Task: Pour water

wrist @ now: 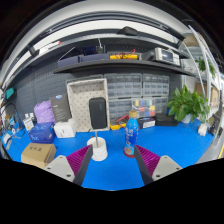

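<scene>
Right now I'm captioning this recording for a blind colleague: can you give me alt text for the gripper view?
The tool is open and holds nothing, its purple-padded fingers spread over a blue table. Just ahead of them stand a white cup and, beside it, a clear bottle with an orange label and a blue cap. Beyond are boxes, a potted plant and a cluttered shelf.

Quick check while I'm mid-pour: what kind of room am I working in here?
Probably an office or lab: a blue table holding a white cup and bottle, a potted plant by a wall of blinds, and boxes alongside. The hand-held gripper is open.
</scene>
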`<state>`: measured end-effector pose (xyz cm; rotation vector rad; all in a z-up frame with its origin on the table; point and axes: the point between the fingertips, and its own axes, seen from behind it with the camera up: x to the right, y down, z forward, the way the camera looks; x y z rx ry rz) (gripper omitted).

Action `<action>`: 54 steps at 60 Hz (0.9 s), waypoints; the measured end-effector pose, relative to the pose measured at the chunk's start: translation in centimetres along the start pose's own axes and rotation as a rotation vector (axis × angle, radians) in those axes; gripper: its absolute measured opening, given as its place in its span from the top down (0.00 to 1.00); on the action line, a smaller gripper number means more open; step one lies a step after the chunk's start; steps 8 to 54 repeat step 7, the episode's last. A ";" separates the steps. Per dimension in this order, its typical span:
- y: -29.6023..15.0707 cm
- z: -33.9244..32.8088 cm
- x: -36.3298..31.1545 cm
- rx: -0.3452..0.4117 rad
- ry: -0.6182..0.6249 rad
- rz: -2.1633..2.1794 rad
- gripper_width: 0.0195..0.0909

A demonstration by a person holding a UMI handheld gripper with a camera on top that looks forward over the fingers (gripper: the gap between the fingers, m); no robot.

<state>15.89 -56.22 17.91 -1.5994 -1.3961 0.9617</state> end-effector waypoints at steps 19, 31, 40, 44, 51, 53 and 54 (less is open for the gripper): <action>-0.8 -1.3 -0.5 0.004 -0.006 -0.014 0.09; -0.8 -1.3 -0.5 0.004 -0.006 -0.014 0.09; -0.8 -1.3 -0.5 0.004 -0.006 -0.014 0.09; -0.8 -1.3 -0.5 0.004 -0.006 -0.014 0.09; -0.8 -1.3 -0.5 0.004 -0.006 -0.014 0.09; -0.8 -1.3 -0.5 0.004 -0.006 -0.014 0.09; -0.8 -1.3 -0.5 0.004 -0.006 -0.014 0.09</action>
